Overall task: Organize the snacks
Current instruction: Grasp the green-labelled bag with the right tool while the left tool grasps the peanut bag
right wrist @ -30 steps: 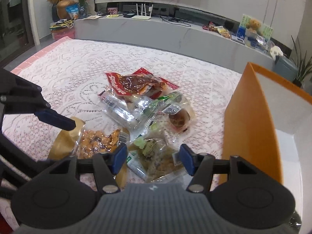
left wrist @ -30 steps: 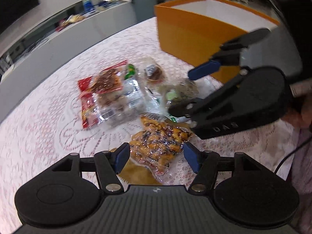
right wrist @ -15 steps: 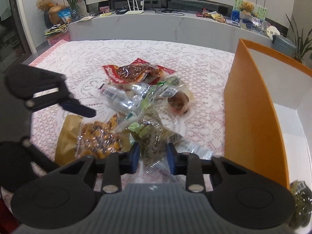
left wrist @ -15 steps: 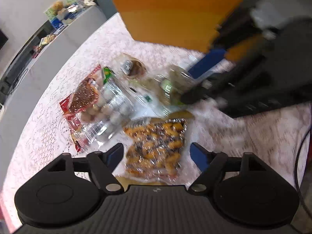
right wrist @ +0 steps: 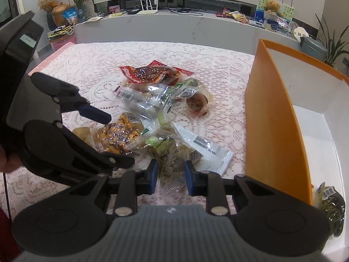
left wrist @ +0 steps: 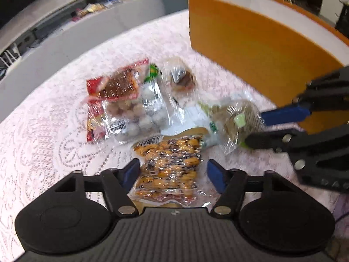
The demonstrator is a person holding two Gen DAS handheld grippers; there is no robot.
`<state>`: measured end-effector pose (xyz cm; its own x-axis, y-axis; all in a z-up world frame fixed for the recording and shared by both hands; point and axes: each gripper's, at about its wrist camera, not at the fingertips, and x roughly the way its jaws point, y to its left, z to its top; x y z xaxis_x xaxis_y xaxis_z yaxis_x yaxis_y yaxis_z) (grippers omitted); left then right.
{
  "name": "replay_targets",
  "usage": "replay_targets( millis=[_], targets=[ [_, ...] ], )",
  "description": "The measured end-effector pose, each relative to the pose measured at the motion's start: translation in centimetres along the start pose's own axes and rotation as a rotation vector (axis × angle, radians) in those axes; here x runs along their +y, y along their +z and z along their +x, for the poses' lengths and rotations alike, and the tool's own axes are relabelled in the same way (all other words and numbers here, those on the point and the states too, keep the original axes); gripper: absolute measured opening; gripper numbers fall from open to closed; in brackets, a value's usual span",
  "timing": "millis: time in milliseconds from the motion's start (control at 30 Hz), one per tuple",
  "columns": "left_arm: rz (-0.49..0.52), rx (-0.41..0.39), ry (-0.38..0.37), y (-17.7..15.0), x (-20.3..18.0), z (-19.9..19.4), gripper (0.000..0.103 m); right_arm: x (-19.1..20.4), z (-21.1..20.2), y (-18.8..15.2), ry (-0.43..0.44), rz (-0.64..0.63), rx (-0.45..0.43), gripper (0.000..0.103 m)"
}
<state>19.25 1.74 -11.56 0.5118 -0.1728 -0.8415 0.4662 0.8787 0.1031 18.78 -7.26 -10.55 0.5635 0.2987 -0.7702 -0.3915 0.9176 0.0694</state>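
Observation:
A pile of clear snack packets lies on the lace tablecloth. My right gripper point(right wrist: 170, 178) is shut on a green-brown vegetable packet point(right wrist: 172, 155), which also shows in the left wrist view point(left wrist: 237, 122). My left gripper point(left wrist: 172, 172) is open, its fingers on either side of an orange snack packet point(left wrist: 170, 170), which also shows in the right wrist view point(right wrist: 117, 133). Behind lie a red packet point(right wrist: 150, 73), a clear packet of pale balls point(left wrist: 135, 113) and a small brown round snack point(right wrist: 197, 102). The orange box point(right wrist: 272, 131) stands to the right.
The box's white inside point(right wrist: 316, 152) holds a dark green packet point(right wrist: 331, 207) at its near corner. A long grey counter point(right wrist: 174, 26) with clutter runs behind the table. The pink table edge point(right wrist: 52, 56) is at the far left.
My right gripper has shut on the green-brown packet and drawn it out of the pile. My left gripper has stayed open and now straddles the orange packet.

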Motion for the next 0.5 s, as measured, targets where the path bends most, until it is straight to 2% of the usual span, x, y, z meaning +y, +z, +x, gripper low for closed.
replay_targets(
  millis=[200, 300, 333, 400, 433, 500],
  targets=[
    [-0.098, -0.017, 0.023, -0.5, 0.2, -1.0, 0.068, -0.1, -0.7, -0.2, 0.012, 0.023, 0.004, 0.019],
    [-0.164, -0.041, 0.002, -1.1, 0.4, -2.3, 0.065, 0.0, -1.3, -0.4, 0.012, 0.027, -0.003, 0.018],
    [-0.172, -0.053, 0.003, -1.4, 0.4, -2.8, 0.054, 0.0, -1.5, -0.5, 0.011, 0.029, -0.003, 0.018],
    [-0.177, -0.082, 0.012, -1.5, 0.0, -4.1, 0.044, 0.0, -1.9, -0.8, 0.014, 0.036, 0.001, 0.017],
    [-0.183, -0.090, 0.012, -1.4, -0.1, -4.6, 0.035, 0.0, -2.0, -0.9, 0.019, 0.041, 0.005, 0.016],
    [-0.198, -0.091, 0.025, -1.4, -0.2, -5.3, 0.032, 0.2, -2.3, -1.2, 0.029, 0.047, 0.008, 0.013]
  ],
)
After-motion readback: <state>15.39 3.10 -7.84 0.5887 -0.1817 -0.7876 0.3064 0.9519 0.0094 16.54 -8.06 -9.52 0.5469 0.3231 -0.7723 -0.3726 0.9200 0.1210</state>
